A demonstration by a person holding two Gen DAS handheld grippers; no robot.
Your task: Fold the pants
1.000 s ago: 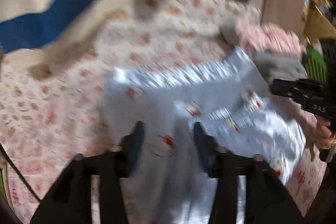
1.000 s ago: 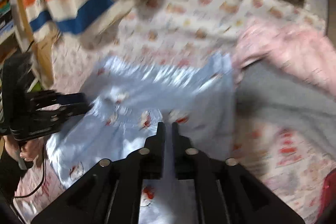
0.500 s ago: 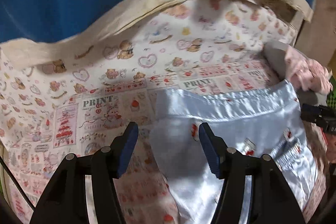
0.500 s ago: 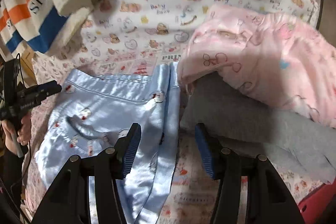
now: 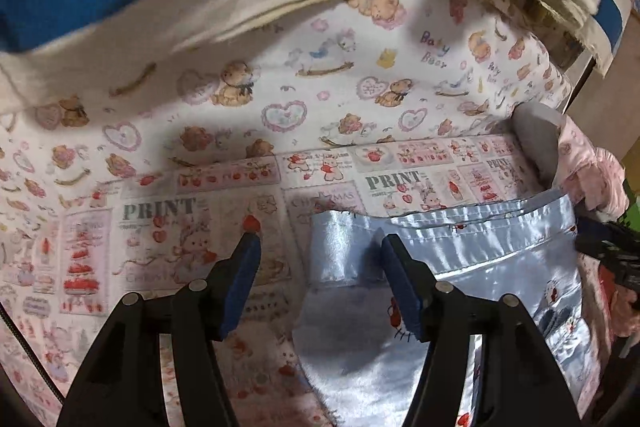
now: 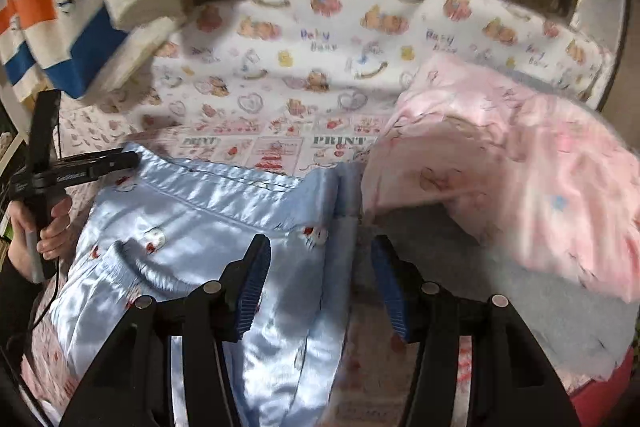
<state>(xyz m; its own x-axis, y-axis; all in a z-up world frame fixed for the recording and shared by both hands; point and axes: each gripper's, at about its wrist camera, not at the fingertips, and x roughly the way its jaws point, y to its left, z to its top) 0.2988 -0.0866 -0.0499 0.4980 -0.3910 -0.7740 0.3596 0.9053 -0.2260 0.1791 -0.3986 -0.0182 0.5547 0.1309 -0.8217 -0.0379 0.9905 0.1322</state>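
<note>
Pants point(image 5: 480, 267): light blue satin, small red-and-white cartoon print; spread flat on a bed, waistband point(image 6: 132, 259) bunched toward the near-left part of the right wrist view. Folded top edge runs across the bed under both tools.
Bed sheet point(image 5: 240, 107): white and pink, teddy bears, hearts, "PRINT" and "Baby Bear" lettering; carries everything.
Left tool point(image 5: 320, 247): jaws apart, have just been opening further. Right blue pad sits above the pants' left corner; left pad over bare sheet. Pads not pressing on the cloth, nothing gripped.
Right tool point(image 6: 320, 247): jaws apart, opened within the last second. The pants' right edge lies below the gap; no pad pressing on it.
Left hand point(image 6: 52, 223): seen in the right wrist view, wrapped around the left tool's handle at the left edge of the pants.
Pink garment point(image 6: 500, 167): printed, crumpled, just right of the pants, lying over a grey garment point(image 6: 460, 259).
Striped blanket point(image 6: 60, 7): blue, orange, cream; bunched along the bed's far edge and far-left corner.
</note>
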